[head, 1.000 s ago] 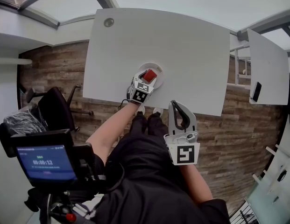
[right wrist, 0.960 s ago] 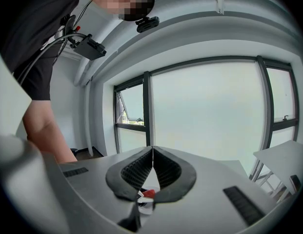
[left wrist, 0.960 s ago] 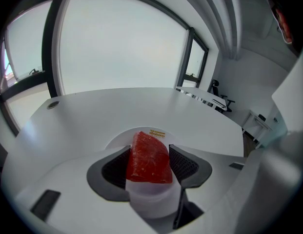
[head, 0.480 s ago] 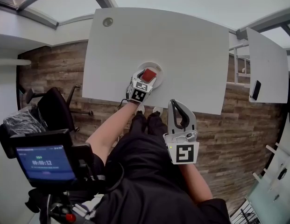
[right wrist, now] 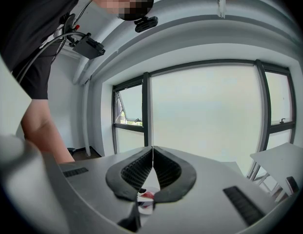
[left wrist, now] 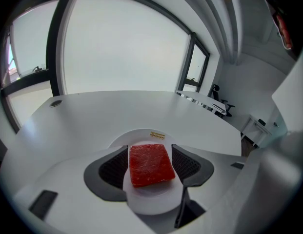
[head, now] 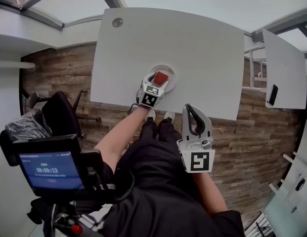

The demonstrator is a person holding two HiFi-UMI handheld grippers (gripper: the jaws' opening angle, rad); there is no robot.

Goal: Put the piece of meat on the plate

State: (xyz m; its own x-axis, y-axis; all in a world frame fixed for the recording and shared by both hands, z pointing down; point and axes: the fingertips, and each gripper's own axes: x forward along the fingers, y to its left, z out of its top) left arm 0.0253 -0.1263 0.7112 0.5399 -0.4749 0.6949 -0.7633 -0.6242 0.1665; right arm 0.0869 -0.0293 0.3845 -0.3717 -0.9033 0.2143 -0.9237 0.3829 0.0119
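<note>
A red slab of meat (head: 160,78) (left wrist: 150,164) lies flat on a small white round plate (head: 168,69) (left wrist: 137,133) near the front edge of the white table (head: 193,48). My left gripper (head: 157,81) (left wrist: 149,148) reaches down over the plate, open, one dark ribbed pad (left wrist: 113,165) on each side of the meat and neither pressing on it. My right gripper (head: 194,113) (right wrist: 152,151) hangs off the table in front of the person, shut and empty, its tips meeting. In the right gripper view the plate and meat (right wrist: 148,195) show small below its jaws.
A round cable hole (head: 117,22) sits at the table's far left corner. A second white table (head: 284,68) with a dark phone (head: 272,96) stands to the right. A black office chair (head: 57,115) and a screen on a stand (head: 52,171) are at the left.
The left jaws have spread a little wider beside the meat, which stays on the plate. Neither hand has moved.
</note>
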